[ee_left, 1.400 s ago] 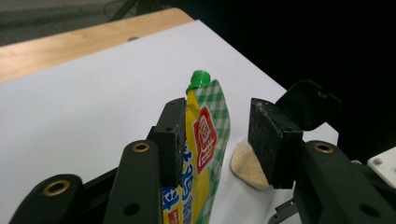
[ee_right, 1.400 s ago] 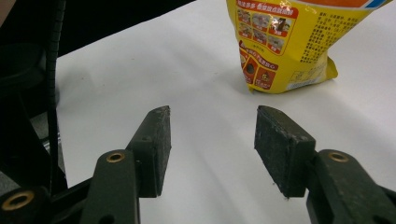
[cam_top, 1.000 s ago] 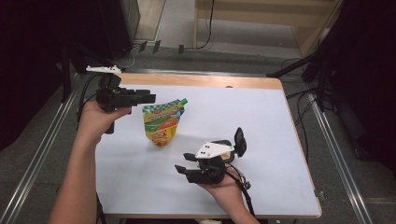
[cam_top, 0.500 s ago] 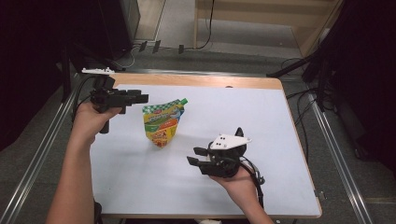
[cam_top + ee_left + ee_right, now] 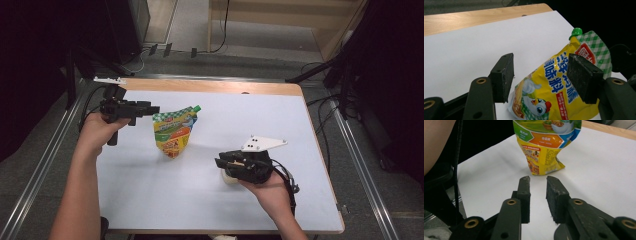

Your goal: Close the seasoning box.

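Your left tool [image 5: 152, 108] was opening, empty, just left of the pouch [image 5: 173, 132]. Your right tool [image 5: 220, 162] was closing on nothing, with bare counter [image 5: 280, 115] between it and the pouch.

Your spouted seasoning pouch [image 5: 174, 132] stands on the table [image 5: 280, 115], left of centre. Your left hand-held gripper [image 5: 145, 109] sits just left of it; your right hand-held gripper [image 5: 220, 163] lies nearer you, to its right.

Overhead camera and both close tool cameras share the pouch [image 5: 174, 132].
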Demonstrator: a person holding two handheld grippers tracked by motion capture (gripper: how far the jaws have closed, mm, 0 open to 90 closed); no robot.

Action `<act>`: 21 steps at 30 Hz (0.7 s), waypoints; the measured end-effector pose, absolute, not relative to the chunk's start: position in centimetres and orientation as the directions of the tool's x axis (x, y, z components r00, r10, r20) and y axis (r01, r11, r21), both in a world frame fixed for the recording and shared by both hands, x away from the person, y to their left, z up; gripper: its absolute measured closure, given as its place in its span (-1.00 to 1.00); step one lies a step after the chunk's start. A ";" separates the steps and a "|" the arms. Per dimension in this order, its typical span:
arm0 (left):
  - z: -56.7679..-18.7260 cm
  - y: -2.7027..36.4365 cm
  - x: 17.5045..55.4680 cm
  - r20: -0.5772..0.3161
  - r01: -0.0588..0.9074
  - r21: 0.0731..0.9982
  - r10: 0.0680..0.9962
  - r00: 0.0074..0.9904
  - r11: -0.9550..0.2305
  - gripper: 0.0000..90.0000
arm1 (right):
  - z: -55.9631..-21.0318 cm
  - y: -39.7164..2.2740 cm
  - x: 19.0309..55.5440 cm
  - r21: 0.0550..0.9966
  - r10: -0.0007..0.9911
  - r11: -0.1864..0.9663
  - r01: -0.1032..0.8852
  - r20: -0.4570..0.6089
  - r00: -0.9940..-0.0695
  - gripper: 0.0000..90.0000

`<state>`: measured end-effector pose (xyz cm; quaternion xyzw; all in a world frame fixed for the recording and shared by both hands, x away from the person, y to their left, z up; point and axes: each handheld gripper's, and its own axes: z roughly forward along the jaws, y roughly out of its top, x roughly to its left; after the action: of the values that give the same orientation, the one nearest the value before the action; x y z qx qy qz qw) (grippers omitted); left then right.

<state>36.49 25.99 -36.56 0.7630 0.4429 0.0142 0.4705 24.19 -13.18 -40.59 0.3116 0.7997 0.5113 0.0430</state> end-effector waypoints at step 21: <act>-37.7 25.9 36.9 -0.413 0.687 0.706 0.688 0.597 -0.172 -0.13 | -38.3 -17.4 25.0 0.843 0.609 0.272 0.464 0.223 -0.762 1.00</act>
<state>36.93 25.88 -37.74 0.7656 0.4490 0.0002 0.4608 25.01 -17.38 -38.30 0.3376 0.7941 0.5002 0.0723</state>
